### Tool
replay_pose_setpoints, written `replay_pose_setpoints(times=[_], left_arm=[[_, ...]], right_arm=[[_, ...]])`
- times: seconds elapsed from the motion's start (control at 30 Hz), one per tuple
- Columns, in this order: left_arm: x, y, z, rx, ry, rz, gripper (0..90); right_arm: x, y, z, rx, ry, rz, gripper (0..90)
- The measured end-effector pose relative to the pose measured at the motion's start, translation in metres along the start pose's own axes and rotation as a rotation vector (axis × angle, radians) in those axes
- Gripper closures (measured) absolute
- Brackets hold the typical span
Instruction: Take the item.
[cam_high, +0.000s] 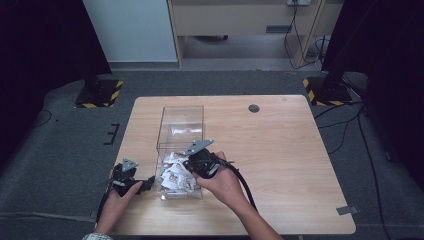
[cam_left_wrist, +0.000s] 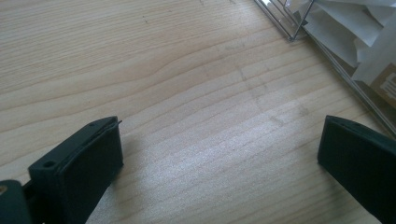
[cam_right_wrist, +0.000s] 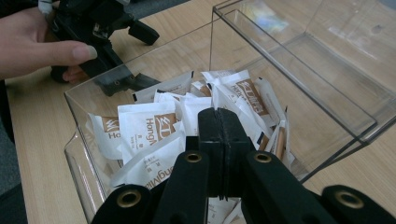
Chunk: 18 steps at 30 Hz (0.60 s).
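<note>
While the left gripper (cam_high: 131, 184) rests on the bench (cam_high: 280, 150) beside the clear box (cam_high: 181, 131) with its fingers wide and empty, the right gripper (cam_right_wrist: 219, 122) hangs over the box's near end – fingers pressed together. Whether they pinch one of the white sachets (cam_right_wrist: 140, 127) heaped there cannot be told – the far half of the box holds none.

White sachets (cam_right_wrist: 144, 128) in the clear box (cam_right_wrist: 289, 70) carry brown printed panels. On one sachet "HongM" is legible, the rest hidden behind the jaws; a lower one reads "ngMi". Adjoining white characters cannot be read. No other legible text.
</note>
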<state>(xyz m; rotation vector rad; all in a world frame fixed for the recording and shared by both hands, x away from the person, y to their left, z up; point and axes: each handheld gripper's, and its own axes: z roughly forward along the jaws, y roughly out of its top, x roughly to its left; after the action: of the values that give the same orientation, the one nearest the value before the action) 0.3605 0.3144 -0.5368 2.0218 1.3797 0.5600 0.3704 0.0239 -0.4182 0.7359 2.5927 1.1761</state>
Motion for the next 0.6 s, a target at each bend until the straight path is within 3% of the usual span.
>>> replay_pose_setpoints(times=[0.6], left_arm=[[0.000,0.000,0.000,0.000,0.000,0.000,0.0]], right_arm=[[-0.006,0.010,-0.021,-0.023,-0.027,-0.016,89.8]])
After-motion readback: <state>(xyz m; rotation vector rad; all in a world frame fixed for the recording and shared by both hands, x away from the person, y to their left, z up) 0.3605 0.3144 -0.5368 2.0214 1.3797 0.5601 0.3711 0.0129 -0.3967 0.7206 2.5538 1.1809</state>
